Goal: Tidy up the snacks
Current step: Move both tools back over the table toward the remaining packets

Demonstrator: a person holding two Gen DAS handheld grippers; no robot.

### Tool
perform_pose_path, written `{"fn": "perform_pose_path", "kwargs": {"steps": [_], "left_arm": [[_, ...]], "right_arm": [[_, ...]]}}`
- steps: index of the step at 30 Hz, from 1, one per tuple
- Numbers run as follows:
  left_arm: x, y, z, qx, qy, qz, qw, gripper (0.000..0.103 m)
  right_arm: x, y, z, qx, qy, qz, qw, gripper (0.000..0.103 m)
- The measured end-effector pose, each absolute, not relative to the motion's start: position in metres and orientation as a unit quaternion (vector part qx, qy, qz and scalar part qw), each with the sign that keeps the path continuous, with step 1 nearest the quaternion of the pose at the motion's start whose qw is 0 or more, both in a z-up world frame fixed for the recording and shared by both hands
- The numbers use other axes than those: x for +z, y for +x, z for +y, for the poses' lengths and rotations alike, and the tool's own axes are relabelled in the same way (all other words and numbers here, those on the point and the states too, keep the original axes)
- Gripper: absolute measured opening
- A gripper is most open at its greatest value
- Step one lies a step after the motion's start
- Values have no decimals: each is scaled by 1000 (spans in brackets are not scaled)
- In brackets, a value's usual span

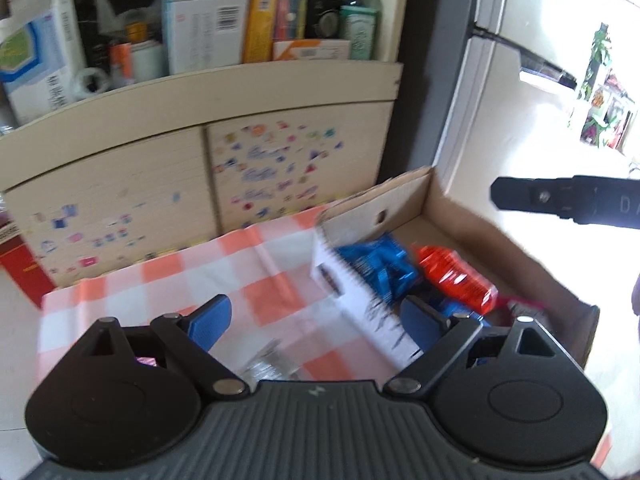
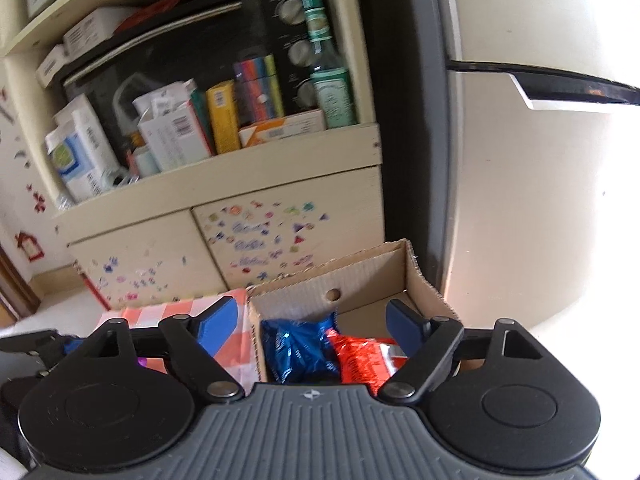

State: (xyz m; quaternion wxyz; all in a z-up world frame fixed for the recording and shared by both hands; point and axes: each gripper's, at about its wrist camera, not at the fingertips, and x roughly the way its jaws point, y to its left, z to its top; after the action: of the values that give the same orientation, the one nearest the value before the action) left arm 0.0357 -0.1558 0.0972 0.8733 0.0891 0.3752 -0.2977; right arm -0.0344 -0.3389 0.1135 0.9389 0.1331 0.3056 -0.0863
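A cardboard box [image 1: 436,204] stands at the right end of a table with an orange and white checked cloth [image 1: 200,276]. In it lie a blue snack packet [image 1: 380,268] and a red snack packet [image 1: 456,276]. My left gripper [image 1: 316,320] is open and empty over the cloth beside the box's left wall. A clear wrapped item [image 1: 272,364] lies under it. In the right wrist view the box [image 2: 424,276] holds the blue packet [image 2: 300,344] and the red packet [image 2: 360,356]. My right gripper [image 2: 312,320] is open and empty above the box.
A cream cabinet [image 1: 200,92] with stickered doors stands behind the table, its shelf full of boxes and bottles. A fridge [image 2: 520,200] stands right of the box. The right gripper's finger [image 1: 560,200] shows at the right of the left wrist view.
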Motion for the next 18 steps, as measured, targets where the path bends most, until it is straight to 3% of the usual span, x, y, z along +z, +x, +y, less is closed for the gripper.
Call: {"fn": "perform_pose_path", "kwargs": {"steps": [18], "left_arm": [[77,22,-38,-251,72,404,876,92]], "right_arm": [[96,-49,-265,-8,87,353,931,90]]}}
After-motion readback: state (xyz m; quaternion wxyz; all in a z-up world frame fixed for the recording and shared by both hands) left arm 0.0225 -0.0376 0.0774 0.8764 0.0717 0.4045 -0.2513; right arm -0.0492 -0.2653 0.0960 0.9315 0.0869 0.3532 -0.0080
